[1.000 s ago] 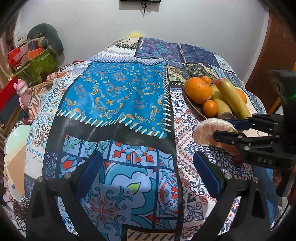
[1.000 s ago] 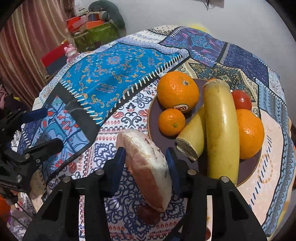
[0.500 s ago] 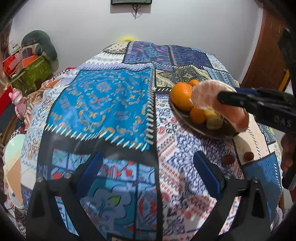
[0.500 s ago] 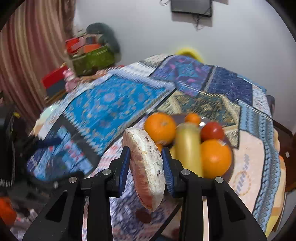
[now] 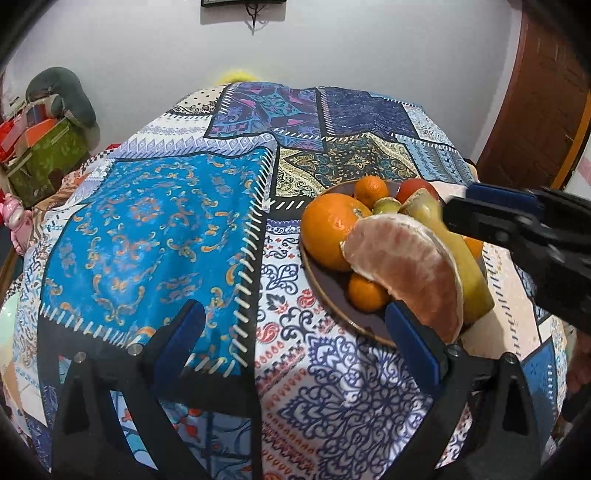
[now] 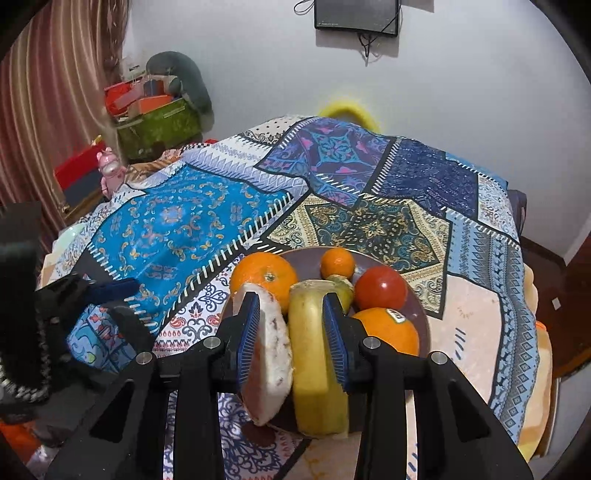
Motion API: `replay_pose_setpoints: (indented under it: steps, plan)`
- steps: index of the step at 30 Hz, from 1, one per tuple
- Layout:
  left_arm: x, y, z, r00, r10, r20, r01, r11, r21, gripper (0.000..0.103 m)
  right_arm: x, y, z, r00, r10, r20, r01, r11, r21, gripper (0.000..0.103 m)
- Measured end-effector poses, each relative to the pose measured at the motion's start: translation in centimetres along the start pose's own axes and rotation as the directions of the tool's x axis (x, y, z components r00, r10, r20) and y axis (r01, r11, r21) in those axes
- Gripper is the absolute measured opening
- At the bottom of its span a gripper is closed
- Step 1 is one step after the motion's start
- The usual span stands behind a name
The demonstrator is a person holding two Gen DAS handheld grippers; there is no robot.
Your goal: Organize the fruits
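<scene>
1. R gripper (image 6: 290,306) held a peeled pinkish citrus segment (image 6: 267,354), bottom centre of the right wrist view. Jaws were narrow. The segment lay flat vs the left blue pad. Contact w/ the right pad: can't tell, since a banana (image 6: 310,350) showed through the rest of the gap.
2. In the left wrist view the same segment (image 5: 406,266) hung clear above the plate (image 5: 325,295), right of centre. The R gripper (image 5: 458,206) came in from the right edge, so it was gripped, not resting.
3. L gripper (image 5: 295,339) sat at the bottom of its own view. Jaws were wide apart w/ nothing btwn them, only tablecloth (image 5: 147,229) below. It also showed at the left edge of the right wrist view (image 6: 110,295).
4. The brown plate (image 6: 417,306) sat centre-right on the patchwork cloth (image 6: 170,221). It held:
   - a large orange (image 6: 266,275) at its left
   - a small orange (image 6: 337,262) at the far rim
   - a red tomato (image 6: 380,288) at the right
   - a stickered orange (image 6: 388,328) just below the tomato
   - the banana lengthwise through the middle
5. Another small orange (image 5: 365,293) lay under the segment in the left wrist view.
6. Bkgd, upper left of the right wrist view:
   - a green box (image 6: 159,125) of clutter
   - a pink toy (image 6: 110,170)
   - a striped curtain (image 6: 48,110)
7. A dark screen (image 6: 356,14) hung on the wall, top centre.
</scene>
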State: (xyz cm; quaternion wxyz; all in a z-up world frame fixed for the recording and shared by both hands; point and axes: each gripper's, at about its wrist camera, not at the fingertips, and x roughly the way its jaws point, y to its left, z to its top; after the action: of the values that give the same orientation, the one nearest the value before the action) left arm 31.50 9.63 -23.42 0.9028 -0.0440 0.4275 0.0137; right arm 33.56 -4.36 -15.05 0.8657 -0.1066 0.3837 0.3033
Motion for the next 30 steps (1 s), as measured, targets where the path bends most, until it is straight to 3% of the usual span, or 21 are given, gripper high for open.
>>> replay_pose_setpoints:
  steps: [8, 12, 16, 21, 25, 29, 30]
  plan:
    - [-2.2, 0.0, -0.9, 1.0, -0.004, 0.004, 0.004, 1.0, -0.004, 0.1, -3.8, -1.8, -2.5, 1.0, 0.001, 0.006, -0.001, 0.999, 0.047, 0.035]
    - [-3.5, -0.7, -1.7, 1.0, -0.026, 0.004, 0.026, 1.0, 0.015, 0.1, -5.1, -2.4, -4.6, 1.0, -0.004, -0.016, 0.005, 0.997, 0.075, 0.044]
    - [-4.8, -2.1, -2.7, 0.999, -0.047, 0.006, 0.046, 0.997, 0.058, 0.098, -5.3, -2.6, -7.1, 0.998, -0.002, -0.064, 0.007, 0.997, 0.082, 0.044]
    - [-4.6, -4.0, -4.0, 0.994, -0.094, -0.052, 0.099, 0.99, 0.102, 0.088, -4.4, -2.3, -9.4, 0.991, 0.018, -0.129, -0.008, 0.997, 0.073, 0.044]
    - [-3.3, -5.4, -5.1, 0.99, -0.08, -0.112, 0.096, 0.986, 0.138, 0.076, -3.2, -1.9, -11.1, 0.985, 0.046, -0.167, -0.033, 0.996, 0.083, 0.044]
    - [-2.1, -6.3, -5.7, 0.985, -0.087, -0.149, 0.11, 0.982, 0.151, 0.071, -2.0, -2.3, -12.1, 0.98, 0.075, -0.186, -0.054, 0.992, 0.115, 0.043]
    - [-1.9, -6.5, -5.7, 0.984, -0.087, -0.154, 0.111, 0.982, 0.156, 0.069, -1.8, -2.5, -12.2, 0.979, 0.08, -0.187, -0.058, 0.991, 0.12, 0.039]
